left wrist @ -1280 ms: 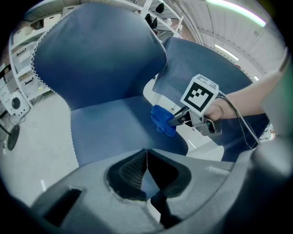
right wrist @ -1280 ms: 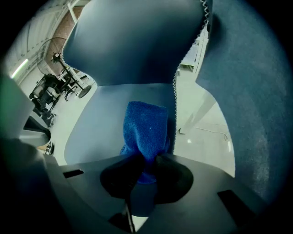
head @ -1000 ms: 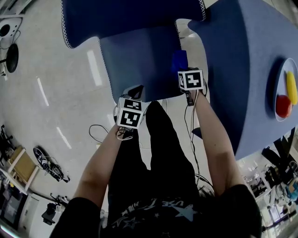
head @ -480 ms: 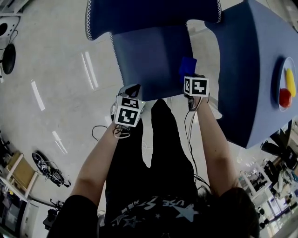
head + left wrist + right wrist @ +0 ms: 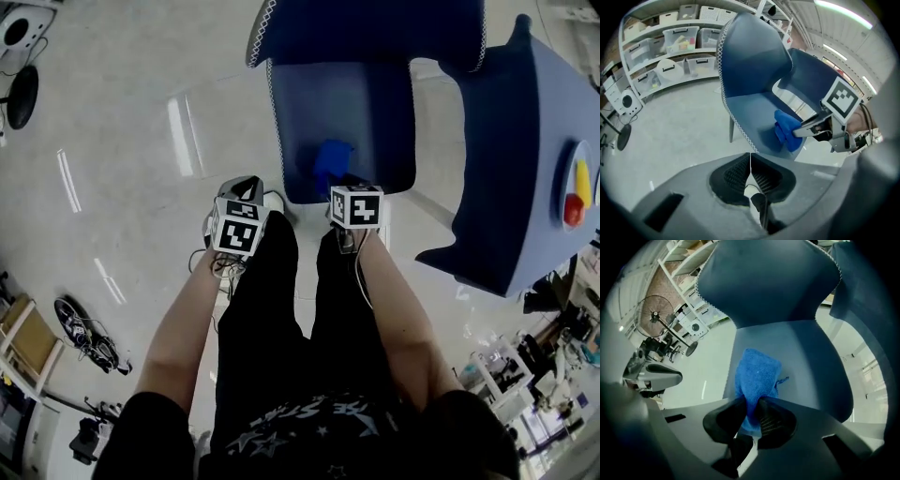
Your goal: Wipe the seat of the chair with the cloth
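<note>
The right tool point(image 5: 751, 409) pinched the blue cloth point(image 5: 757, 373), whose long axis pointed forward along the chair seat point(image 5: 811, 357). The left tool point(image 5: 750, 173) was pressed together, empty.

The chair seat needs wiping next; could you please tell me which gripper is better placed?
Right. The right gripper is shut on the blue cloth, over the front of the seat. The left gripper is shut, empty, and beside the seat, over the floor.

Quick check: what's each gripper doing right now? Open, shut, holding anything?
Left gripper: shut, nothing between its jaws.
Right gripper: shut on the blue cloth.
</note>
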Demonstrator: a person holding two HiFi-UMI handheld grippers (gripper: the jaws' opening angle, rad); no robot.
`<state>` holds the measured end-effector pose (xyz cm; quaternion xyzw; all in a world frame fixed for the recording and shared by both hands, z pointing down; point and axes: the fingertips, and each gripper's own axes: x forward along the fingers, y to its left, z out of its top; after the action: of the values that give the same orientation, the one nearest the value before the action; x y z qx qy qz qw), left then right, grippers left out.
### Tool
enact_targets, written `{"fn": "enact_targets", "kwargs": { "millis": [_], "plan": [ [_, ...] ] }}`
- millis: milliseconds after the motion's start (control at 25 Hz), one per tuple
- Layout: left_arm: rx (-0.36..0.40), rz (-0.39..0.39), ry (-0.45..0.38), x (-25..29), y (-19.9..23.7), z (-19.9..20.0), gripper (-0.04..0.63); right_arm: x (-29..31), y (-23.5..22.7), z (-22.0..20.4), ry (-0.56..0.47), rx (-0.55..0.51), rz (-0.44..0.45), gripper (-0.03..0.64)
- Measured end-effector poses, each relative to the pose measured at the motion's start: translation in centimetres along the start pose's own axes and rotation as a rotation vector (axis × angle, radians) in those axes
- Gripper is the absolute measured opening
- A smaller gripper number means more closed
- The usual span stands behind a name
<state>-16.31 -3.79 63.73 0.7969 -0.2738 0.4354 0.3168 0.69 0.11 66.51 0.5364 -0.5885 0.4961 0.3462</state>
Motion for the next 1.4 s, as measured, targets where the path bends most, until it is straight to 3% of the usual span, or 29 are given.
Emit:
{"fn": "enact_targets", "kwargs": {
  "millis": [160, 320, 480, 560, 720, 1400],
  "plan": [
    [-0.030, 0.027, 0.012, 0.1, 1.1, -1.5, 0.021, 0.7, 4.2, 0.2, -0.002, -0.045, 0.094, 0.064],
    [-0.067, 0.051, 0.017, 0.1, 1.0, -2.8, 0.021, 1.8, 7.0, -0.8, 0.041, -0.181, 0.167, 0.064],
    [-0.101, 0.069, 0.020, 0.4, -0.4, -4.4, 0.021, 3.1, 7.0, -2.9, 0.105, -0.359, 0.157, 0.064],
    [-0.119, 0.071, 0.023, 0.5, -1.5, -5.1, 0.021, 3.4, 6.3, -3.7, 0.116, -0.396, 0.150, 0.064],
    [-0.134, 0.060, 0.033, 0.7, -4.4, -5.7, 0.021, 2.9, 3.5, -4.6, 0.117, -0.366, 0.127, 0.066],
    [0.024, -0.031, 0.074, 5.8, -16.4, -1.4, 0.021, -1.4, -15.4, -6.3, 0.104, -0.182, -0.042, 0.066]
  ]
}}
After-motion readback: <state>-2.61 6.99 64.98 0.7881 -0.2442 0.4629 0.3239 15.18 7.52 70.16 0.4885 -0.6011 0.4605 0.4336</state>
